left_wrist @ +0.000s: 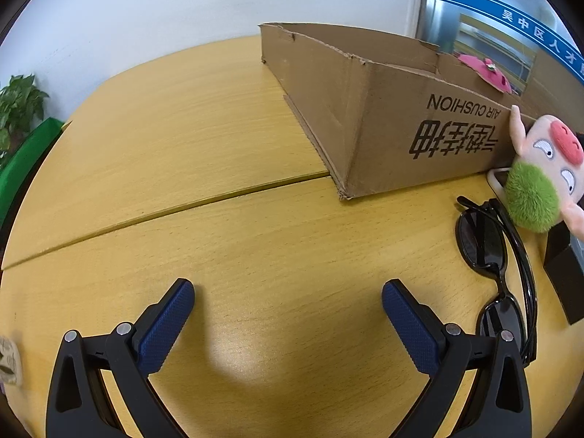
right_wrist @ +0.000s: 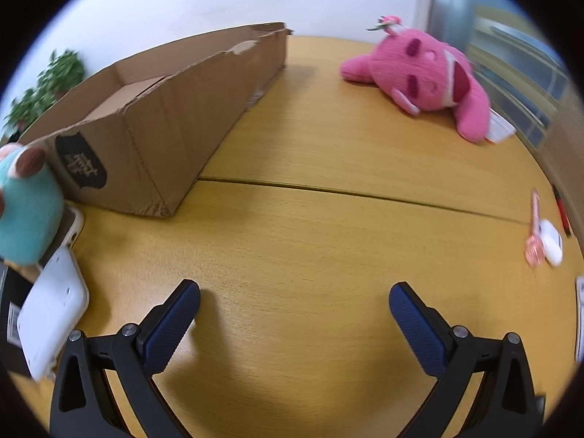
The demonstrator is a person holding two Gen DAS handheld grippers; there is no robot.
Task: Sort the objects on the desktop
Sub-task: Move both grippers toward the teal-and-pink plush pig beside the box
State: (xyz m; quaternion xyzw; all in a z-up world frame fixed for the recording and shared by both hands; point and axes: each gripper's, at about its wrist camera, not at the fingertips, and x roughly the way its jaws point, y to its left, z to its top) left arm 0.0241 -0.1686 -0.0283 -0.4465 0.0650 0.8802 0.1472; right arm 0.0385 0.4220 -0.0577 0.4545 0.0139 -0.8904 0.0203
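A low cardboard box point(left_wrist: 365, 109) sits on the yellow wooden table point(left_wrist: 219, 219); the right wrist view shows the same box point(right_wrist: 157, 120) from its other side. My left gripper point(left_wrist: 288, 292) is open over bare table, left of black sunglasses point(left_wrist: 489, 252). A small pig plush with a green tuft point(left_wrist: 540, 168) leans against the box beside them. My right gripper point(right_wrist: 295, 294) is open with nothing between its fingers. A pink plush point(right_wrist: 423, 73) lies far right on the table. A teal plush point(right_wrist: 25, 215) and a white device point(right_wrist: 51, 325) lie at the left edge.
A black block point(left_wrist: 565, 277) sits right of the sunglasses. A white earbud case point(right_wrist: 551, 244) and a pink clip point(right_wrist: 533, 233) lie at the table's right edge. A seam point(right_wrist: 365, 191) crosses the table. A potted plant point(left_wrist: 18, 106) stands beyond the left edge.
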